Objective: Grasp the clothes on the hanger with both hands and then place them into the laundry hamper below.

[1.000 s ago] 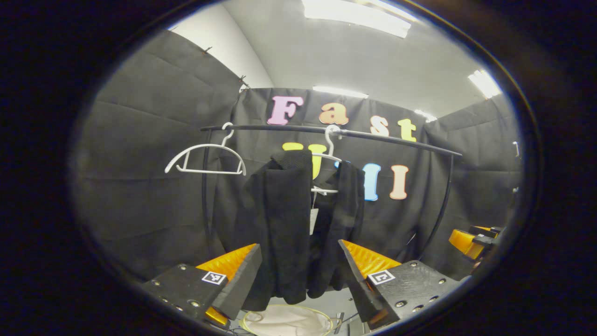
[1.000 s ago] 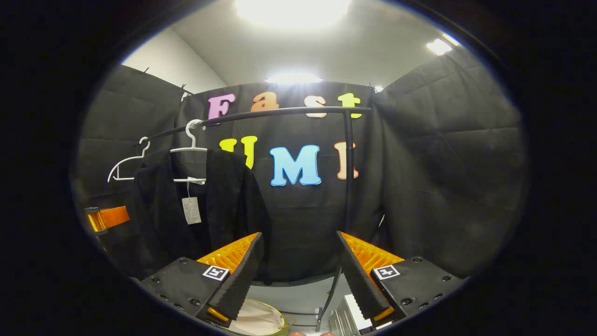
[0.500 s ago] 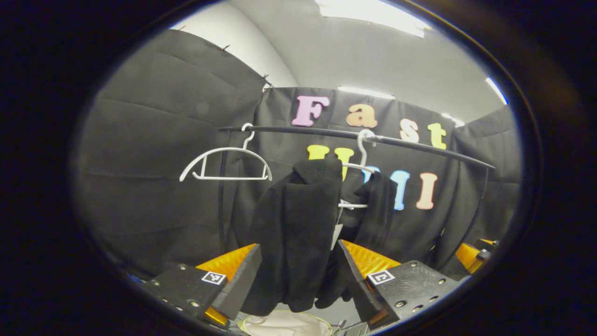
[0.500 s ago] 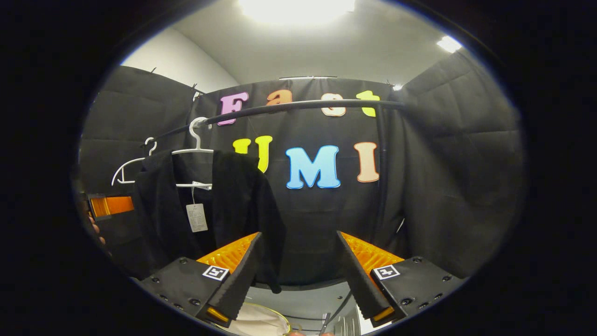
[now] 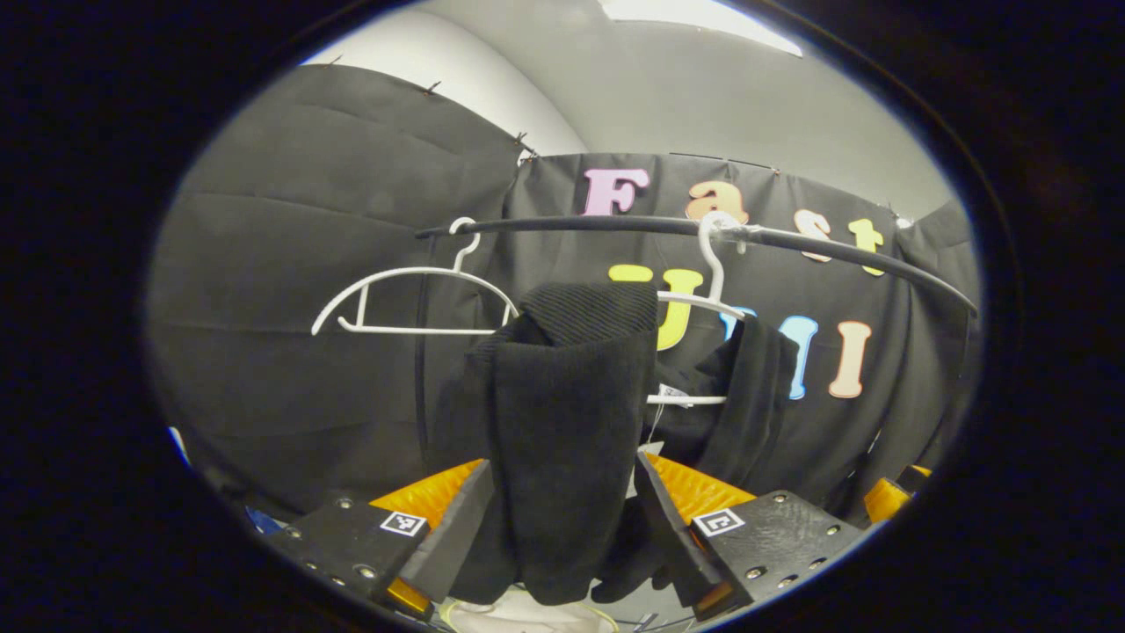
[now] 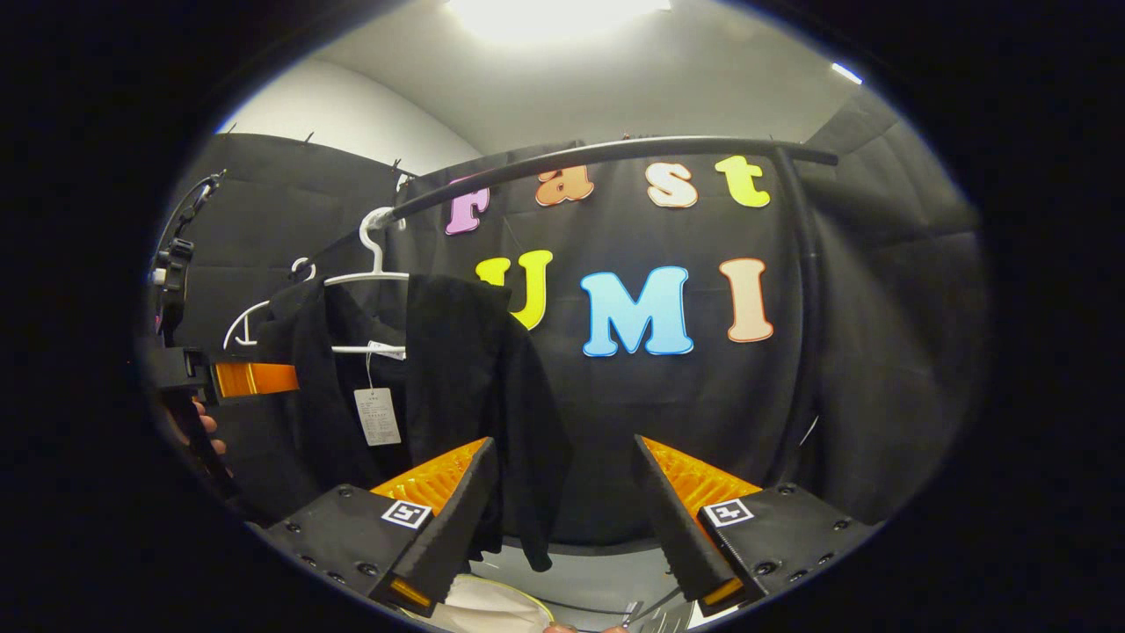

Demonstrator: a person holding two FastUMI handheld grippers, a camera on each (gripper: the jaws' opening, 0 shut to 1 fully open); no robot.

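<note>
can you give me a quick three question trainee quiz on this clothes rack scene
1. True or false: the black knit garment hangs on a white plastic hanger on the black metal rail.
2. How many white hangers are on the rail? A one, B two, C three.
3. Fill in: the left hand-held gripper is ____, with a garment fold between its fingers.

Key: 1 true. 2 B; the bare white hanger hangs beside the loaded one. 3 open.
</note>
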